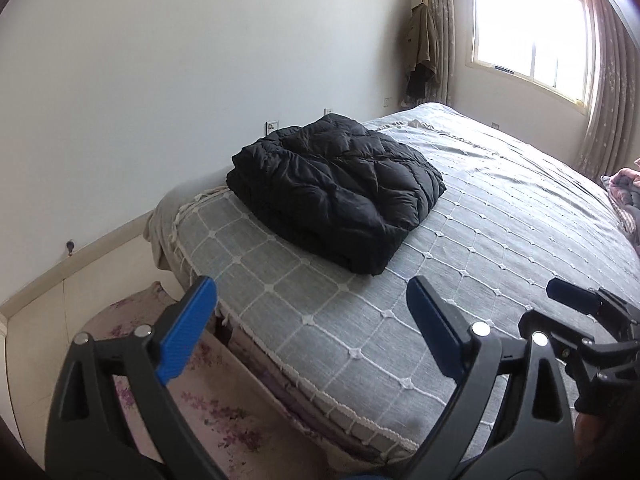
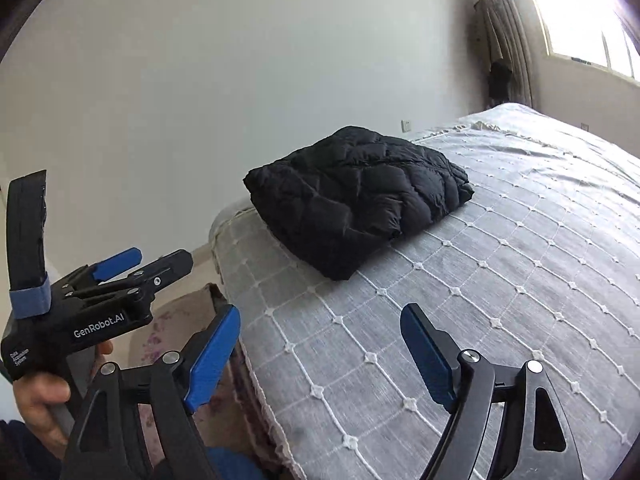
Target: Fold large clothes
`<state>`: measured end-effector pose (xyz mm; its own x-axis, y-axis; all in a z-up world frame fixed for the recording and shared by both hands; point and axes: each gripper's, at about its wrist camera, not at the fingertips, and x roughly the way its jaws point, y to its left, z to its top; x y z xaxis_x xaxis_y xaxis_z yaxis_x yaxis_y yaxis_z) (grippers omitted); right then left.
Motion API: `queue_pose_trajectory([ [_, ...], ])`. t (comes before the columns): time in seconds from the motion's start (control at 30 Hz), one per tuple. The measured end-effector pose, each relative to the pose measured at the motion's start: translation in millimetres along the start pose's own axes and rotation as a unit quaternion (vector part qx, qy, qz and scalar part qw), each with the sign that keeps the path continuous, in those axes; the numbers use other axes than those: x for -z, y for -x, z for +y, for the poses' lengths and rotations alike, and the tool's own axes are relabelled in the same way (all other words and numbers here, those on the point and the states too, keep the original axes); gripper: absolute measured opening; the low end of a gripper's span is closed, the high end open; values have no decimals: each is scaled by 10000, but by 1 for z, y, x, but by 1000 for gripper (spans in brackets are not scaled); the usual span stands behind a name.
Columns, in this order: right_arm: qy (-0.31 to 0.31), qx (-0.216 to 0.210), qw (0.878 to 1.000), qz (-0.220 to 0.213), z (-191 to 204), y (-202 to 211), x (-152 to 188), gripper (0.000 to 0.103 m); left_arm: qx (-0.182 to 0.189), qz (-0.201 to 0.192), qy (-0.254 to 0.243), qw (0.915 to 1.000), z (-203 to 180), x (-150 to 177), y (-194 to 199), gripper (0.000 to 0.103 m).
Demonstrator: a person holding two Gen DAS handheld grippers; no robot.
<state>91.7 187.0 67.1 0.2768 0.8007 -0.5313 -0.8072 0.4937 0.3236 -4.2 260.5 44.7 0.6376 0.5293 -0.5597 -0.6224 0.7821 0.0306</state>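
Note:
A black quilted puffer jacket (image 1: 336,192) lies folded into a compact block on the grey grid-patterned bed cover (image 1: 500,248), near the bed's far left corner. It also shows in the right wrist view (image 2: 356,196). My left gripper (image 1: 312,320) is open and empty, held back over the bed's near edge, well short of the jacket. My right gripper (image 2: 320,352) is open and empty, also over the near edge. Each gripper shows in the other's view: the right one at the far right (image 1: 580,320), the left one at the lower left (image 2: 120,280).
The bed (image 2: 520,280) fills the right side. A white wall runs behind it. A floral rug (image 1: 192,392) lies on the floor at the left. A window with curtains (image 1: 528,28) and hanging clothes (image 1: 422,52) are at the back. Pink bedding (image 1: 624,192) sits at the far right.

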Motion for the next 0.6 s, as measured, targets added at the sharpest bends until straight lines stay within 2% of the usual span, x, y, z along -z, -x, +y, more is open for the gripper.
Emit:
queue_pose_trajectory([
  [0.1, 39, 95, 9999, -21, 3, 18, 13, 86, -91, -235, -214, 9995, -8, 12, 29, 96],
  [0.2, 214, 129, 9997, -33, 7, 37, 26, 86, -274, -392, -348, 9983, -16, 21, 52, 102],
  [0.27, 293, 153, 9994, -102, 8, 51, 33, 87, -319, -365, -380, 9981, -20, 26, 58, 102],
  [0.33, 319, 240, 9991, -163, 6, 65, 37, 93, -268, -306, -406, 9983, -25, 32, 64, 102],
  [0.47, 323, 375, 9981, -375, -1, 85, 44, 94, -310, -136, -468, 9983, -34, 38, 67, 102],
  [0.5, 312, 424, 9979, -378, -3, 87, 45, 103, -403, -154, -483, 9979, -37, 40, 68, 102],
  [0.6, 212, 515, 9973, -479, -7, 92, 46, 103, -432, -129, -447, 9980, -41, 44, 74, 102],
])
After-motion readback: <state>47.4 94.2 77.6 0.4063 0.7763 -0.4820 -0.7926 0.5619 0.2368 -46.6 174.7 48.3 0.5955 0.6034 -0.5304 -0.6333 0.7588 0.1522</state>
